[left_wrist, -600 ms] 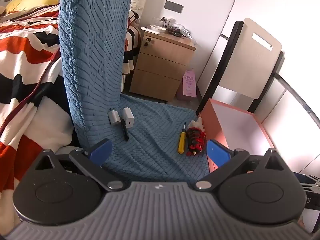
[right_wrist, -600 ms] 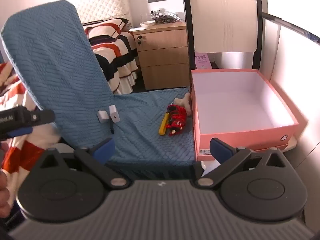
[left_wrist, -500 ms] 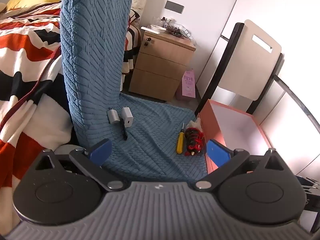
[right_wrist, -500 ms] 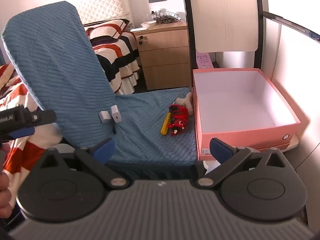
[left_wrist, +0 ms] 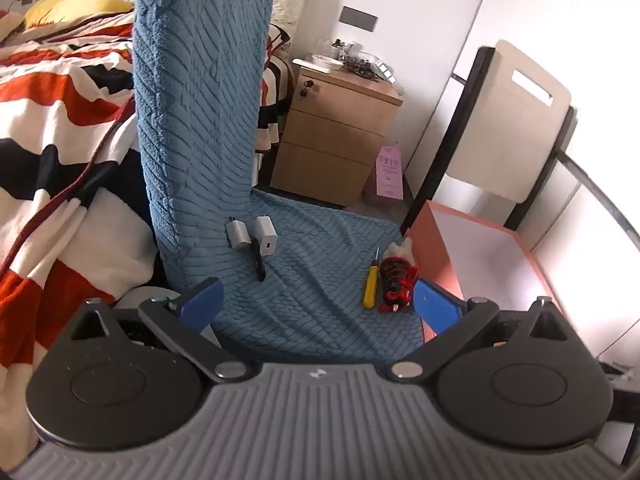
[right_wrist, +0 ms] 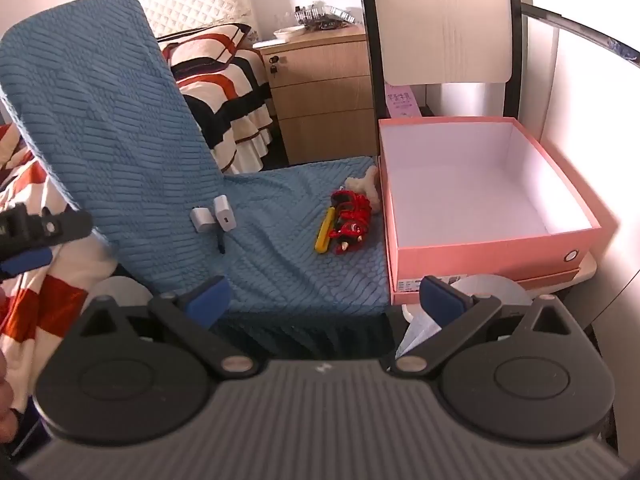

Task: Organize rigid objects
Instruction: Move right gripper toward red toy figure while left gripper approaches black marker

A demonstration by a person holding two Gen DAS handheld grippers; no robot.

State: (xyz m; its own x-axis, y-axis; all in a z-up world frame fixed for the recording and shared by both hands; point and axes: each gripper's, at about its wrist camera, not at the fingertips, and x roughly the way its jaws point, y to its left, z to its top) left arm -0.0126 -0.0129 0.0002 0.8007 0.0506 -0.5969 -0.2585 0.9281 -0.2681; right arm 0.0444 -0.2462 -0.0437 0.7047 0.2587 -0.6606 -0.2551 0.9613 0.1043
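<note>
Tongs, left and right, both apart; pink box label unreadable

The left gripper is wide open, and its two blue fingers hold nothing. The right gripper is wide open too, with nothing between its blue fingers. Both point forward and a little down. From the right wrist view, the left one shows at the left edge.
</note>
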